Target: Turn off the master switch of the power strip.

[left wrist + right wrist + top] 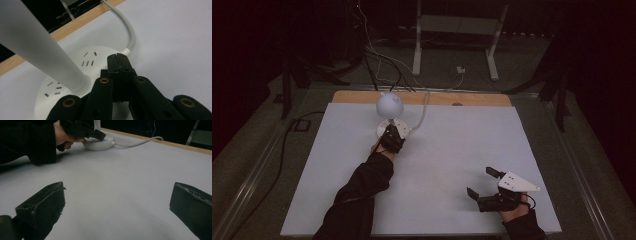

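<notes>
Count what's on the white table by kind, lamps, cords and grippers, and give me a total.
White round-based desk lamp with socket slots: 1
White power cord: 1
Black two-jaw grippers: 2 (left gripper, right gripper)
Total: 4

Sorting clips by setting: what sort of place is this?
Probably a lab or recording workspace: a white-topped table in a dark room, loose cables on the floor behind it, and a white equipment stand.

A white-topped counter [452,150] with a wooden far edge carries 1 thing — a round white socket base [393,128], its cord [424,111] trailing off the back.
</notes>
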